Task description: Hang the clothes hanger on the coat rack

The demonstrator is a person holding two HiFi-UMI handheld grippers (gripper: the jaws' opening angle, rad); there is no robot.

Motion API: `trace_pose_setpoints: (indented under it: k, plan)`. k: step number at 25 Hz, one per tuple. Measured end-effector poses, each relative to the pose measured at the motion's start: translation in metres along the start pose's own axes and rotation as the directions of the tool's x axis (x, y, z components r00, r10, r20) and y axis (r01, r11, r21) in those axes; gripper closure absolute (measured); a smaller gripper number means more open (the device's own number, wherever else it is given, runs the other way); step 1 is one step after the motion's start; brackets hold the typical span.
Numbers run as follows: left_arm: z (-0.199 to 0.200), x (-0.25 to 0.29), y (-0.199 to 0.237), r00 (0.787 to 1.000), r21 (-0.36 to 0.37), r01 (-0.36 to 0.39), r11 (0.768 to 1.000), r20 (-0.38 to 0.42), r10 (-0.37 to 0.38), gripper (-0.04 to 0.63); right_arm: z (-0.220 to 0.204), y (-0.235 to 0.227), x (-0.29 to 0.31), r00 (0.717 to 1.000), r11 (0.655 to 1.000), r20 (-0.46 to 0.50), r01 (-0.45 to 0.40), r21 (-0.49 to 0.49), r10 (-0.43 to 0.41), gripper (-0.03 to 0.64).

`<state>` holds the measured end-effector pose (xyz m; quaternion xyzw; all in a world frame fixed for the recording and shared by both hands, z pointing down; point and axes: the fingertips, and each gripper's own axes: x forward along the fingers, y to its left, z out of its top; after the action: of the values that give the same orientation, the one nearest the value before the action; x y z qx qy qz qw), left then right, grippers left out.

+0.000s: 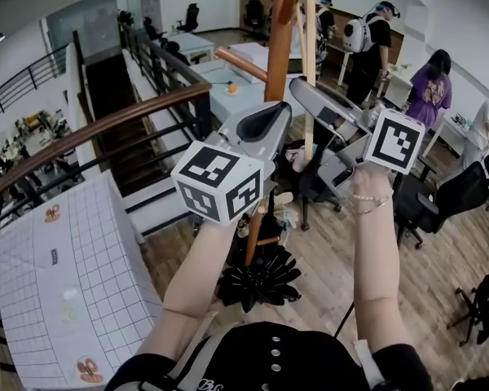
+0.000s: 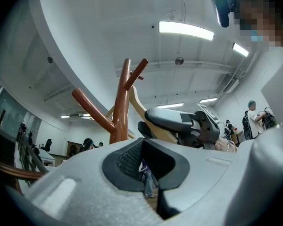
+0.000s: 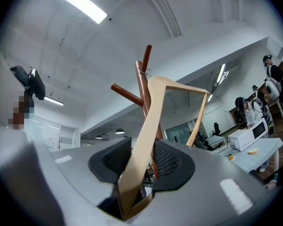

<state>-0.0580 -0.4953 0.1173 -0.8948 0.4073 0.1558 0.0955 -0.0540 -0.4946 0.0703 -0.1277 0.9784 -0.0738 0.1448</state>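
Here the pale wooden clothes hanger [image 3: 153,112] stands at the centre of the right gripper view, clamped by one arm between the jaws of the right gripper [image 3: 140,158], its top beside the brown coat rack [image 3: 141,86]. The left gripper [image 2: 144,160], lower centre in its own view, gapes empty.

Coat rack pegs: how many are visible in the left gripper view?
2. The left peg slants up and left from the pole; the right peg forks off near its top. Others may be hidden behind it.
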Motion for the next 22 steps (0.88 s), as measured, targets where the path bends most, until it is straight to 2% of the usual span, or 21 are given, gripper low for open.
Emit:
trace_pose_setpoints:
  k: [9,17,22]
  plan:
    - [-0.010,-0.003,-0.006,1.000,-0.004,0.001,1.000,-0.014,-0.001,0.603,-0.003,0.009,-0.005,1.000,0.999,0.027,0.006,-0.046,-0.005,0.457]
    - [-0.015,-0.008,-0.014,1.000,-0.011,0.002,1.000,-0.007,-0.002,0.603,0.000,0.041,-0.015,0.996,0.994,0.059,-0.063,-0.084,0.068,0.402]
    - [-0.017,-0.011,-0.026,1.000,-0.008,0.022,1.000,-0.013,-0.022,0.603,-0.009,0.040,-0.028,0.998,0.995,0.062,-0.022,-0.095,0.028,0.407]
